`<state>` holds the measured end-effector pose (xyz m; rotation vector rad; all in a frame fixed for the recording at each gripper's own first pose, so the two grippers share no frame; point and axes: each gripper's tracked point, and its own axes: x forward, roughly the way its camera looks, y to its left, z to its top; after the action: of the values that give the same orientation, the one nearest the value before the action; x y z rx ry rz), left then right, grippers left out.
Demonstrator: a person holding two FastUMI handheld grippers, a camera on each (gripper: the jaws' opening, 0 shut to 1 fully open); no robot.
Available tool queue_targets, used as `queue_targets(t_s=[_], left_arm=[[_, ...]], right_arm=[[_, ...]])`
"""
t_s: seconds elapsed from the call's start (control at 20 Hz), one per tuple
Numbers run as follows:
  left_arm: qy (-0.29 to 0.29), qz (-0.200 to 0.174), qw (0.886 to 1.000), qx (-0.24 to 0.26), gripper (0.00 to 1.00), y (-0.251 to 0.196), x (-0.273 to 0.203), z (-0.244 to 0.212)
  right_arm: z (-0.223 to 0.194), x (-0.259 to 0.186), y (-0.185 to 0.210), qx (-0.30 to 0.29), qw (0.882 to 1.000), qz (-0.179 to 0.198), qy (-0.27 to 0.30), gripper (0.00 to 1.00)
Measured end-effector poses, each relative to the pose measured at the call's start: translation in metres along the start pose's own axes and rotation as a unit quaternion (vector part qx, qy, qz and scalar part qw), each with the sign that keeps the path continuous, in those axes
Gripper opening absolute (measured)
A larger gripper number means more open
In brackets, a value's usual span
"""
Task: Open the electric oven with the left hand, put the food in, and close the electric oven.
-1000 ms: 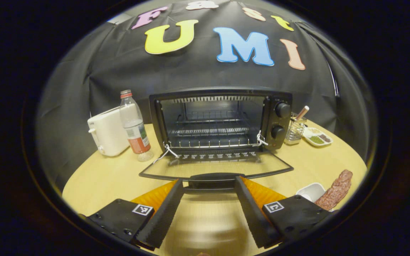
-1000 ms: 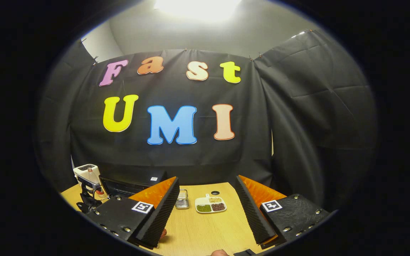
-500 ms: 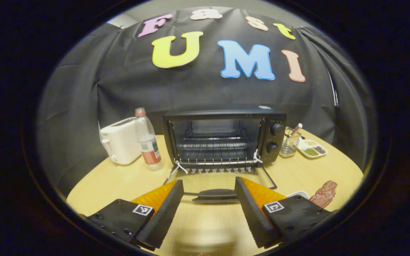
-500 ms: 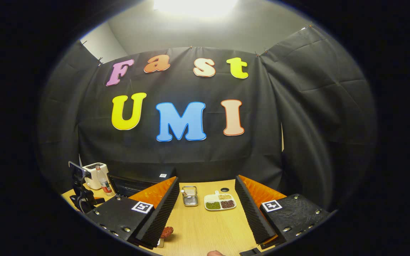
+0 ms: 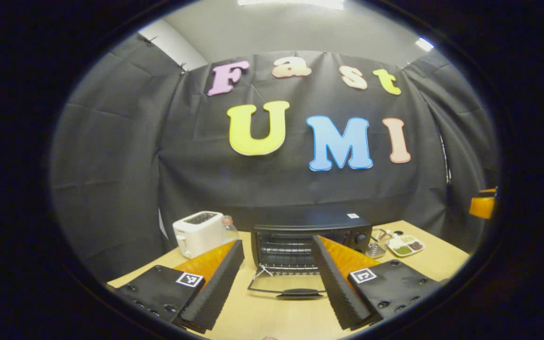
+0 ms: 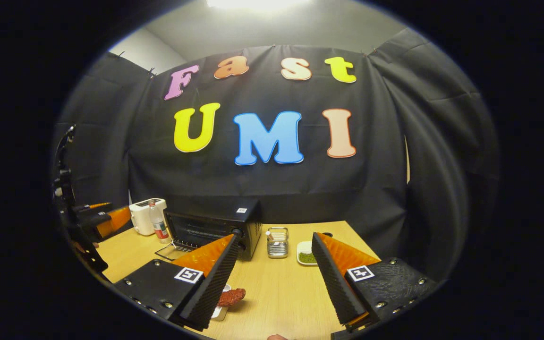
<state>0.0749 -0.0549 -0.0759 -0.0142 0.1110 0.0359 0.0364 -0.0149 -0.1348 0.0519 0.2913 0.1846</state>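
The left gripper (image 5: 276, 278) has backed off empty and wide from the open oven door (image 5: 287, 289), while the right gripper (image 6: 274, 276), also spread empty, nears the meat (image 6: 231, 297).

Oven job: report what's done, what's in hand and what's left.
Done: the oven stands open, its door folded down. In hand: nothing; the left hand-held gripper and the right hand-held gripper are open. Left: the food lies on the table; load it, then close the door.
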Motion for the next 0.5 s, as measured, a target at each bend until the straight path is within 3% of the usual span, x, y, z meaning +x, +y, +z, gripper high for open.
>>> queue_targets(t_s=[0.15, 0.2, 0.5], left_arm=[[-0.016, 0.018, 1.0, 0.001, 0.91, 0.018, -0.032, 0.024], [-0.021, 0.022, 1.0, 0.0, 1.0, 0.022, -0.041, 0.032], [-0.053, 0.042, 0.998, -0.001, 1.0, 0.044, -0.082, 0.07]], right_arm=[[-0.025, 0.01, 0.01, 0.013, 0.999, 0.025, 0.03, 0.95], [-0.033, 0.013, 0.015, 0.024, 0.998, 0.034, 0.044, 0.95], [-0.072, 0.027, 0.042, 0.08, 0.988, 0.074, 0.111, 0.96]])
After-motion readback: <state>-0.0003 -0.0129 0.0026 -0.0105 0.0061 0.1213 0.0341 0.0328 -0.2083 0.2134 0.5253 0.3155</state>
